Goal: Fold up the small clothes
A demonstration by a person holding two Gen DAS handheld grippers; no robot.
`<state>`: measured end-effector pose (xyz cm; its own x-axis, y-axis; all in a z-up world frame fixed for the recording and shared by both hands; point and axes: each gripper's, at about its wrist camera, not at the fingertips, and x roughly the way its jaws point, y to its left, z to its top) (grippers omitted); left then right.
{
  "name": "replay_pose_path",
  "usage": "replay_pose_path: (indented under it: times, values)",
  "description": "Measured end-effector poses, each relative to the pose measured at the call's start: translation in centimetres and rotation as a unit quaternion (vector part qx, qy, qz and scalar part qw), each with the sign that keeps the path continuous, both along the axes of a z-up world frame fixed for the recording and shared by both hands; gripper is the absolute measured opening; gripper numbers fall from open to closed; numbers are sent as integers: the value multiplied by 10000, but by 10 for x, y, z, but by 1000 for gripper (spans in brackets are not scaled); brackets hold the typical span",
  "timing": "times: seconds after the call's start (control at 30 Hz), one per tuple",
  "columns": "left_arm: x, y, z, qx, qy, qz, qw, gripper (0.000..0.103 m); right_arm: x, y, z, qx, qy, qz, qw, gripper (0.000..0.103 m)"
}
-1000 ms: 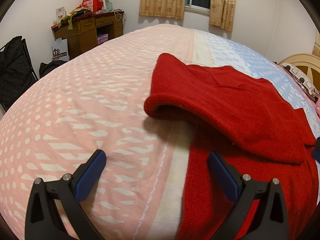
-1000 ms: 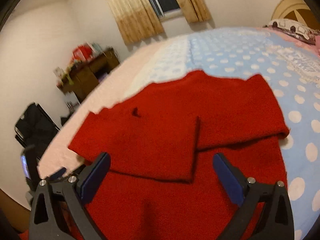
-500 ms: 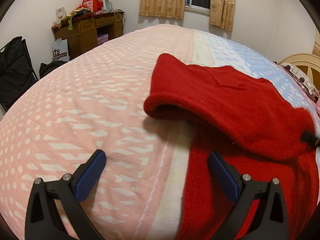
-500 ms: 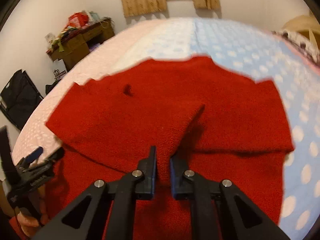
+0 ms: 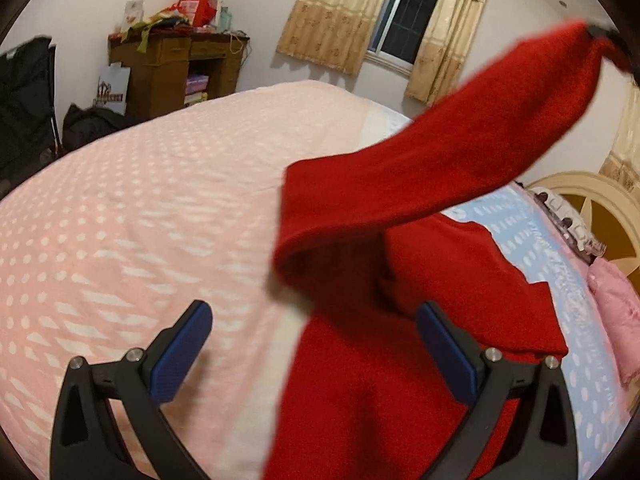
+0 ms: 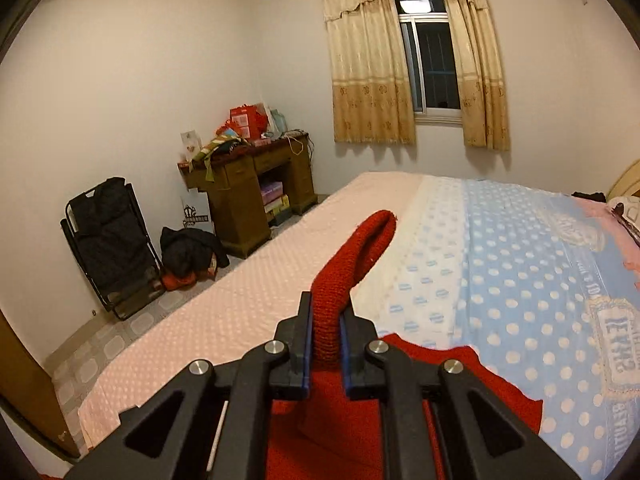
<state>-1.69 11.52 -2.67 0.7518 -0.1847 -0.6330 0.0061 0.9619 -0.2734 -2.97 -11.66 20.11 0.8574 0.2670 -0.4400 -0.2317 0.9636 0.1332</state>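
Observation:
A red knitted sweater (image 5: 400, 380) lies on the bed with its body under my left gripper. One red sleeve (image 5: 460, 148) is lifted off it and stretches up to the top right of the left wrist view, where the tip of my right gripper (image 5: 608, 40) holds its end. In the right wrist view my right gripper (image 6: 325, 312) is shut on that sleeve (image 6: 352, 264), whose cuff sticks up between the fingers. My left gripper (image 5: 312, 344) is open and empty, low over the sweater's left edge.
The bed (image 5: 140, 220) has a pink dotted half and a blue dotted half (image 6: 520, 260). A cluttered wooden desk (image 6: 252, 184) and a black folding chair (image 6: 108, 240) stand by the left wall. A headboard and pillows (image 5: 580, 220) lie at the right.
My right gripper shut on the folded sleeve and has lifted it high off the sweater. My left gripper stayed open and tilted upward slightly.

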Motion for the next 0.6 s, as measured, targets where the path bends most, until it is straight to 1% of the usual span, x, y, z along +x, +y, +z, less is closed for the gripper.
replay_pose_path:
  times: [0.03, 0.1, 0.2, 0.27, 0.33, 0.37, 0.4, 0.47, 0.53, 0.6]
  values:
    - [6, -12, -1, 141, 64, 18, 9999, 103, 0, 2, -3, -23, 20, 27, 10000, 10]
    - [20, -27, -8, 297, 256, 23, 9992, 103, 3, 6, -9, -90, 53, 26, 9999, 10]
    - [46, -38, -18, 615, 586, 395, 9956, 103, 5, -4, -16, -51, 130, -92, 9999, 10]
    - [56, -32, -26, 559, 686, 671, 9938, 103, 4, -20, -20, -46, 145, -234, 9996, 10]
    - [65, -22, -36, 483, 971, 921, 9898, 103, 2, -40, -24, -48, 160, -403, 9991, 10]
    - [65, -18, -39, 428, 1035, 916, 9895, 103, 0, -47, -26, -68, 168, -485, 9987, 10]
    - [63, -16, -37, 406, 974, 861, 9907, 103, -2, -57, -29, -115, 176, -599, 9980, 10]
    - [54, -11, -32, 548, 933, 848, 9905, 103, -6, -77, -37, -190, 225, -782, 9965, 10]
    - [46, -1, -30, 526, 1015, 736, 9907, 103, -9, -102, -54, -208, 357, -987, 9943, 10]
    - [36, 15, -30, 388, 1029, 785, 9908, 103, -10, -123, -74, -206, 538, -1138, 9918, 10]
